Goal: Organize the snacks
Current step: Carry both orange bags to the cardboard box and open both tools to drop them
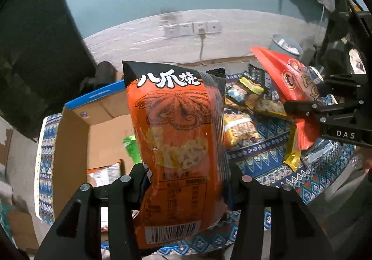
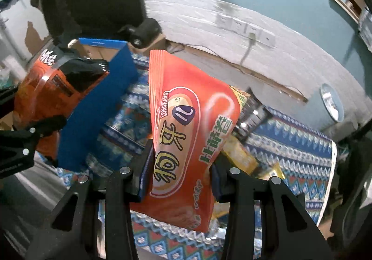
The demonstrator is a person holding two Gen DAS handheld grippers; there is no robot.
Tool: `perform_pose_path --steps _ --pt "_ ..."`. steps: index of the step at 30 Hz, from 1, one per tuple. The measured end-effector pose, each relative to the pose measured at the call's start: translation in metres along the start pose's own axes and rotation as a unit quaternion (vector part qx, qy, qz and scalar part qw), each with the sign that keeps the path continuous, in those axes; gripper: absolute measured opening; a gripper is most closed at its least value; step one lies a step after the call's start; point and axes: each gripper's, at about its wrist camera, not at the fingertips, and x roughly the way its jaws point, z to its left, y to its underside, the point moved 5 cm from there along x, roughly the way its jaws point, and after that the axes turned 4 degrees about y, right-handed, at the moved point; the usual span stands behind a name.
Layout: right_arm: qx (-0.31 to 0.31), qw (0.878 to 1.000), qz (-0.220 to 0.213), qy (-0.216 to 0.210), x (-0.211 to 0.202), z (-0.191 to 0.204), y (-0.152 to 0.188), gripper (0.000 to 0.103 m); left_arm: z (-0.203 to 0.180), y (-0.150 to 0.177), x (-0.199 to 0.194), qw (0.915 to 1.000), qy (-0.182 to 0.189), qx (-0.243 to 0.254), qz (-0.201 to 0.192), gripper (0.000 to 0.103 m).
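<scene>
Clamped low in the left view, the orange bag (image 1: pixel 179 143) stands upright in the left gripper (image 1: pixel 186 180), jaws closed on its lower half, raised just right of the box (image 1: pixel 76 134) at centre left. Inside the box: a green packet (image 1: pixel 131 148) and a pale one (image 1: pixel 105 173), so sorting looks only begun. Further right, a heap of snacks (image 1: pixel 246 108) waits on the patterned cloth (image 1: pixel 267 150). At far right, the right gripper (image 2: pixel 179 171) pinches the red bag (image 2: pixel 186 134), lifted above the cloth.
</scene>
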Motion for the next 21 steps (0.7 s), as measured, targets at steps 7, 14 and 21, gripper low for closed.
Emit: perform_pose_path --steps 7,14,21 --pt "-0.025 1.000 -0.004 -0.017 0.005 0.038 -0.022 0.040 0.025 0.002 -0.013 0.9996 -0.017 -0.017 -0.017 0.050" --pt "-0.042 0.999 -0.010 -0.032 0.009 0.071 -0.044 0.040 0.055 0.007 -0.017 0.9985 -0.035 -0.036 -0.022 0.050" --pt "-0.061 0.997 -0.015 -0.048 0.015 0.107 -0.061 0.040 0.089 0.020 -0.014 0.9965 -0.050 -0.065 -0.014 0.050"
